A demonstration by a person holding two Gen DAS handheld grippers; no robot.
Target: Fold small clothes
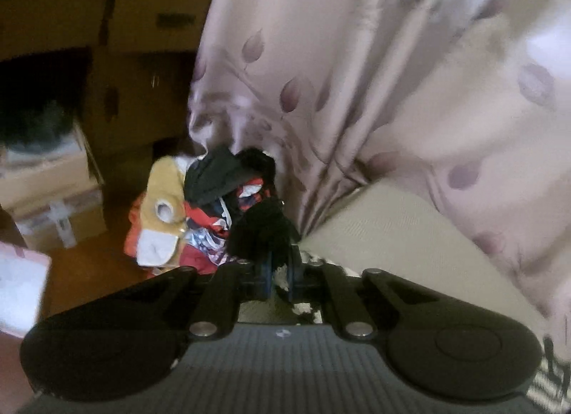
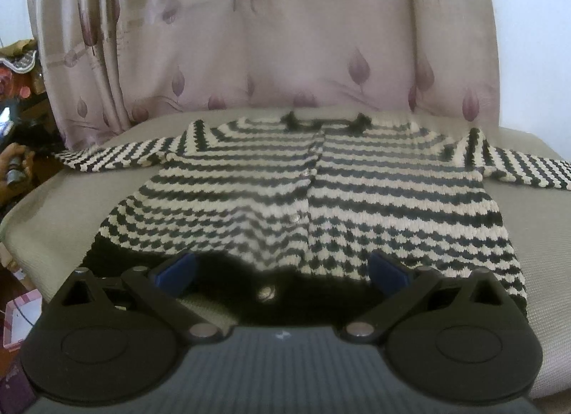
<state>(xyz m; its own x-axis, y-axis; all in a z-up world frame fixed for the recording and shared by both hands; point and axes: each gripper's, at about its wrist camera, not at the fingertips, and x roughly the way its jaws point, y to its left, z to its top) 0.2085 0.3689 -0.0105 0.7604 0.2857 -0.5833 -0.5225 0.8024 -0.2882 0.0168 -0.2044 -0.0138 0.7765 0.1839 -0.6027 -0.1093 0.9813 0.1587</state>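
A black-and-cream striped knit cardigan (image 2: 321, 185) lies flat and buttoned on a beige cushion (image 2: 60, 207), both sleeves spread out. My right gripper (image 2: 282, 267) is open just above its black hem, blue pads wide apart, holding nothing. My left gripper (image 1: 280, 271) is shut on a black fuzzy bit of fabric (image 1: 262, 232), near the cushion's left edge; a patch of the cardigan's striped knit (image 1: 549, 374) shows at lower right of that view.
A pile of other small clothes (image 1: 200, 207) lies beyond the cushion's left edge. A mauve leaf-print curtain (image 2: 271, 32) hangs behind the cushion. Cardboard boxes (image 1: 150, 57) stand at the left. A pink box (image 2: 21, 310) sits on the floor.
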